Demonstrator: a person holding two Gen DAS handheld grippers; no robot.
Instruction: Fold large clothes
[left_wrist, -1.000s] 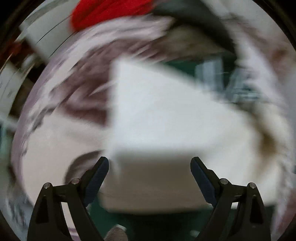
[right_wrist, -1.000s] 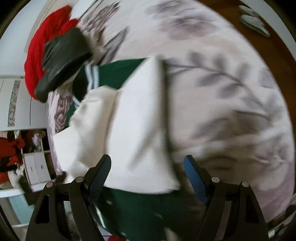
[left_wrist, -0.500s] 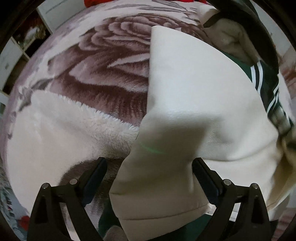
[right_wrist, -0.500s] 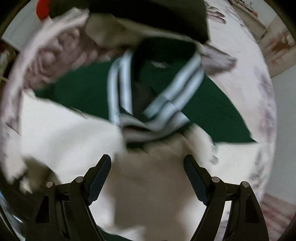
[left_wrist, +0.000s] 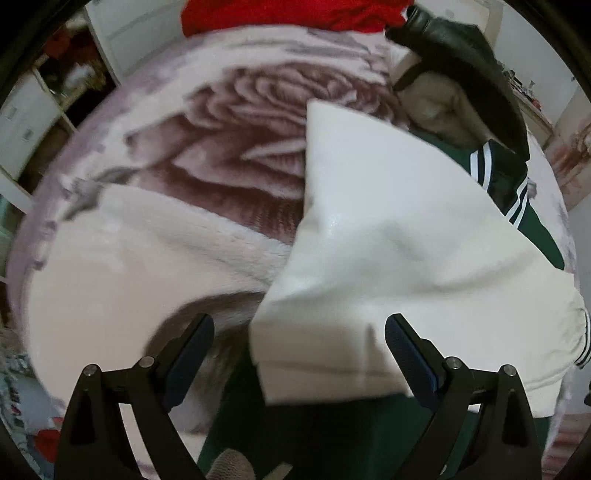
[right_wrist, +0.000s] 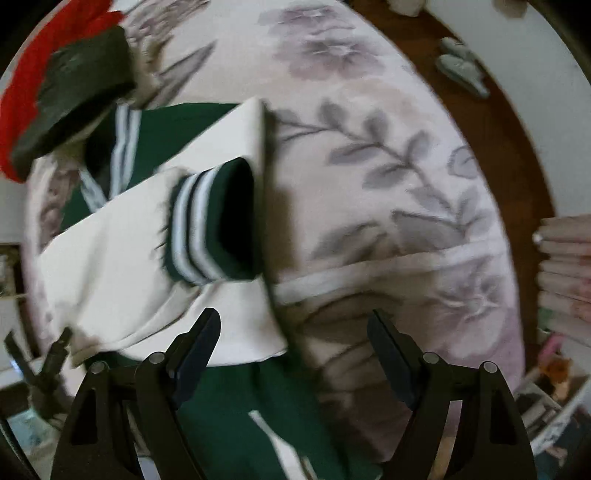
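Note:
A green jacket with cream sleeves lies on a floral blanket. In the left wrist view a folded cream sleeve lies across the green body, with the striped collar at the far right. My left gripper is open and empty just above the sleeve's near edge. In the right wrist view the cream sleeves are crossed, and a green cuff with white stripes lies on top. My right gripper is open and empty over the jacket's right edge and the blanket.
A red garment and a folded black garment lie at the far end of the bed; both show in the right wrist view. Brown floor lies beyond the bed. Folded linens are stacked at right.
The left gripper has drawn back a little from the cream sleeve. The right wrist view has swung from the striped collar to the crossed sleeves and the cuff. Both grippers stay open.

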